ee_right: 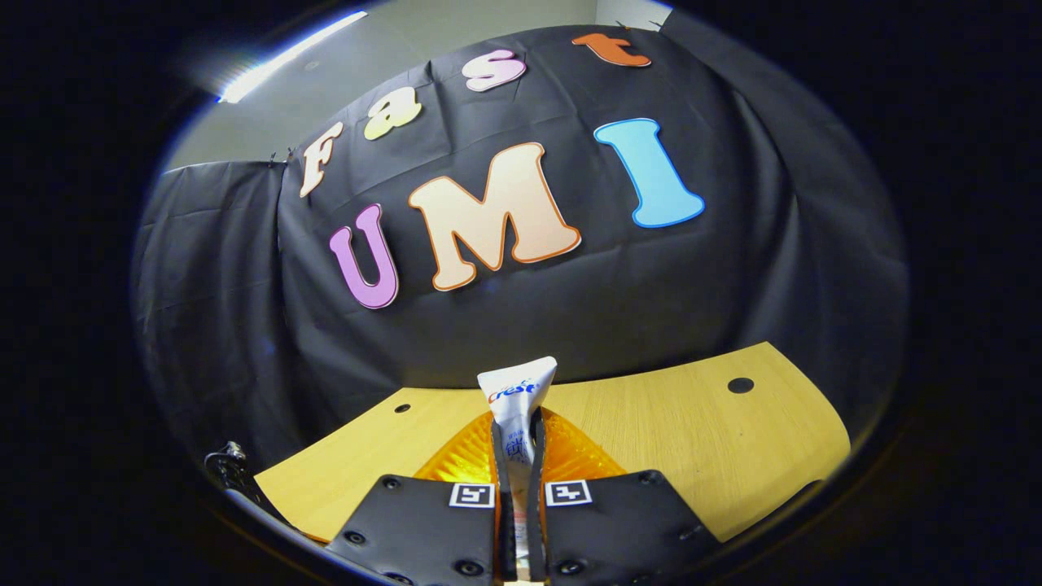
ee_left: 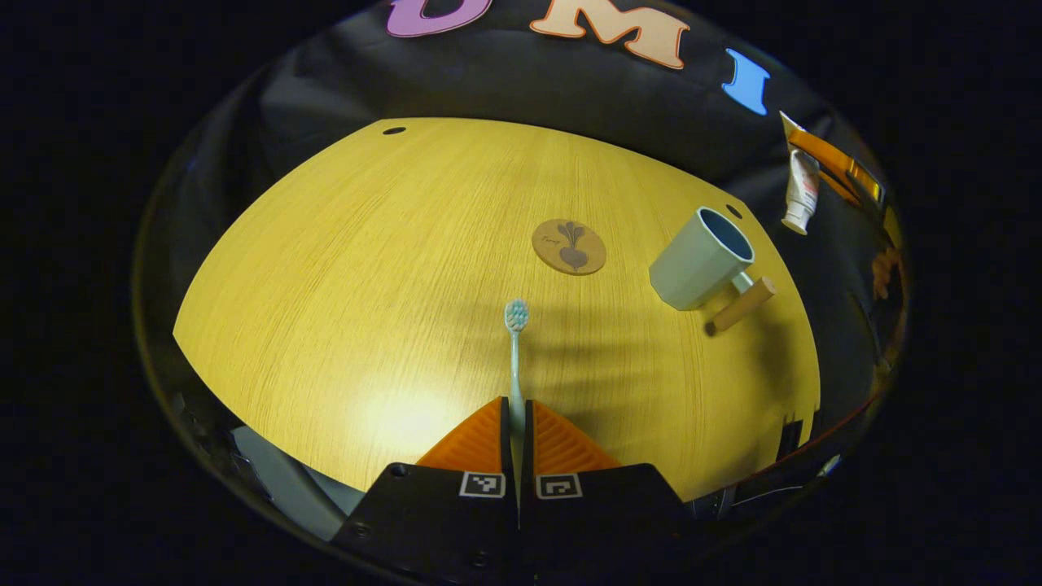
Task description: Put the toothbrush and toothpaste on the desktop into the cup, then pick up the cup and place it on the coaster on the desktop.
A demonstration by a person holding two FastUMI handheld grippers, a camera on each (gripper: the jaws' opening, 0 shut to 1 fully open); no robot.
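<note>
- Toothbrush [ee_left: 514,358] clamped in our left gripper [ee_left: 518,423] above the desk [ee_left: 342,293].
- Toothpaste [ee_right: 518,407] pinched in our right gripper [ee_right: 518,456], held aloft.
- Cup [ee_left: 702,259] stands empty beside the coaster [ee_left: 569,247]; both items need lowering into it.

Recording booth, probably inside an office. Black cloth backdrop [ee_right: 203,268] behind a yellow wood-grain desktop [ee_left: 366,268]. Plain ceiling with strip light [ee_right: 281,57] above.

Dim booth, strong fisheye bending at the edges.
Glare patch on the desk [ee_left: 399,415]; a ceiling light strip [ee_right: 285,57] glows overhead.
</note>
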